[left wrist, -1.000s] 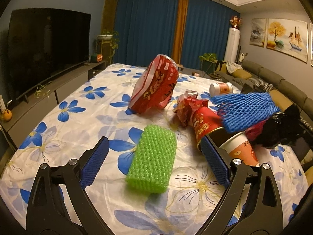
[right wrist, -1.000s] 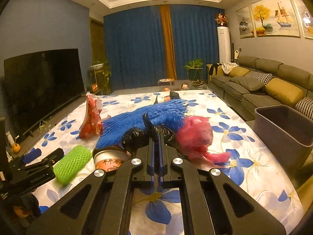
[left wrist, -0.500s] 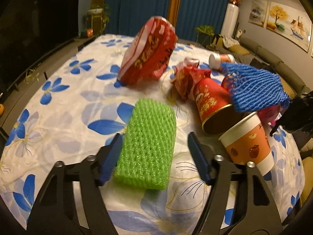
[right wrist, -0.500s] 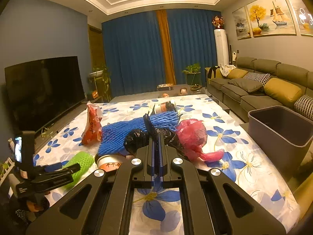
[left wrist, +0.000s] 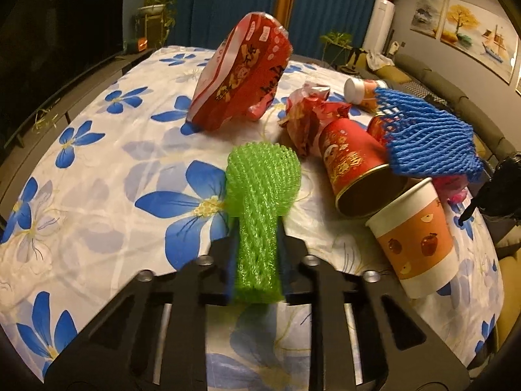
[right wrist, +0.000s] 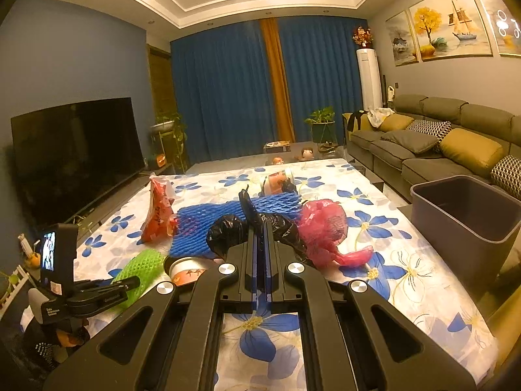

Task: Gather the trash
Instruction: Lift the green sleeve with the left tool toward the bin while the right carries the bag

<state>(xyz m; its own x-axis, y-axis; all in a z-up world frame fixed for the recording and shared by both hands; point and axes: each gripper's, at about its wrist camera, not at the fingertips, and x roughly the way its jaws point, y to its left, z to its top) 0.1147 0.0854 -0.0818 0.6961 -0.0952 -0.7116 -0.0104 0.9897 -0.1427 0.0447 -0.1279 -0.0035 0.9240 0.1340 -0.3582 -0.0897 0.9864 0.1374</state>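
A green foam net [left wrist: 260, 189] lies on the flower-print table cloth [left wrist: 97, 179]. My left gripper [left wrist: 257, 238] has its jaws closing on the net's near end, and the blue pads squeeze it narrow. In the right wrist view that same left gripper [right wrist: 127, 285] and the green foam net [right wrist: 143, 267] show at the lower left. My right gripper [right wrist: 260, 224] is shut on a crumpled black plastic bag [right wrist: 228, 231], held just above the table. More trash lies beyond: a red snack bag [left wrist: 241, 75], a red paper cup [left wrist: 355, 166], an orange paper cup [left wrist: 416, 238] and a blue foam net [left wrist: 426, 140].
A grey bin [right wrist: 462, 215] stands off the table's right edge, in front of a sofa [right wrist: 423, 150]. A pink plastic bag [right wrist: 322, 224] lies right of the black bag. A large television [right wrist: 78, 156] lines the left wall. A crumpled red wrapper [left wrist: 306, 117] sits mid-table.
My left gripper came forward and down over the green foam net, and its jaws went from wide open to pinching the net. My right gripper stayed shut on the black bag and drifted slightly.
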